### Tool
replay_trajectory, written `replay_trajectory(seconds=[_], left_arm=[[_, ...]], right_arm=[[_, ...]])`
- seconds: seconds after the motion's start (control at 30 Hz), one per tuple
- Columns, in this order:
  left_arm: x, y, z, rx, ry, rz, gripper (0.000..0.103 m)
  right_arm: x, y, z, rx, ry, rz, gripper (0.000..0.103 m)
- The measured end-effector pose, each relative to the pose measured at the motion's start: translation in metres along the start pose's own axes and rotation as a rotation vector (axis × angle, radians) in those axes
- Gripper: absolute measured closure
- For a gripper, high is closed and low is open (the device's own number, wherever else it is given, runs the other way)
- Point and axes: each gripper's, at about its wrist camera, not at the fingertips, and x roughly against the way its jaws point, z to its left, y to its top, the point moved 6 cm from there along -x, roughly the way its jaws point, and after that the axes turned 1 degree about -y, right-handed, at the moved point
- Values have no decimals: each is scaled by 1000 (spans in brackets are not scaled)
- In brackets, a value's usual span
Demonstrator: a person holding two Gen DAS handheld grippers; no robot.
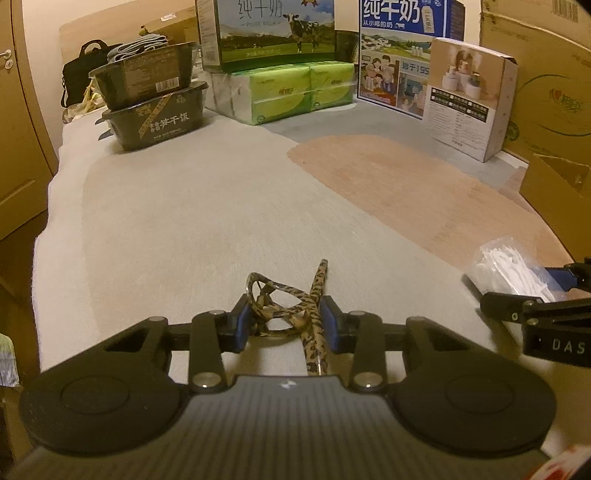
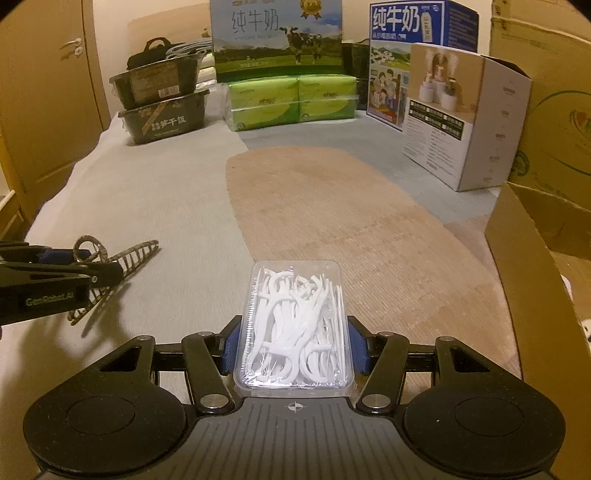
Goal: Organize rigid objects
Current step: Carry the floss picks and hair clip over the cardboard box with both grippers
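Note:
My left gripper (image 1: 287,320) is shut on a leopard-print hair claw clip (image 1: 295,314) and holds it just above the grey cloth surface. The clip also shows in the right wrist view (image 2: 122,258), at the left, held by the left gripper (image 2: 79,258). My right gripper (image 2: 293,347) is shut on a clear plastic box of white floss picks (image 2: 295,325), low over the cloth. In the left wrist view the box (image 1: 513,269) and the right gripper (image 1: 535,288) appear at the right edge.
Two stacked dark meal tubs (image 1: 155,99) stand at the back left. Green tissue packs (image 1: 291,92), milk cartons (image 1: 269,33) and a white product box (image 2: 465,122) line the back. An open cardboard box (image 2: 535,280) stands at the right. A tan patch (image 2: 332,206) marks the cloth.

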Motion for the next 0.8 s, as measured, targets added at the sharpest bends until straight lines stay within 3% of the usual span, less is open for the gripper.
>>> replay_trajectory(seconds=[0.8], left_arm=[[92,-36,-33,0,-101,6,68]], right_arm=[[100,-31,-1,-61,-32,-25,46]])
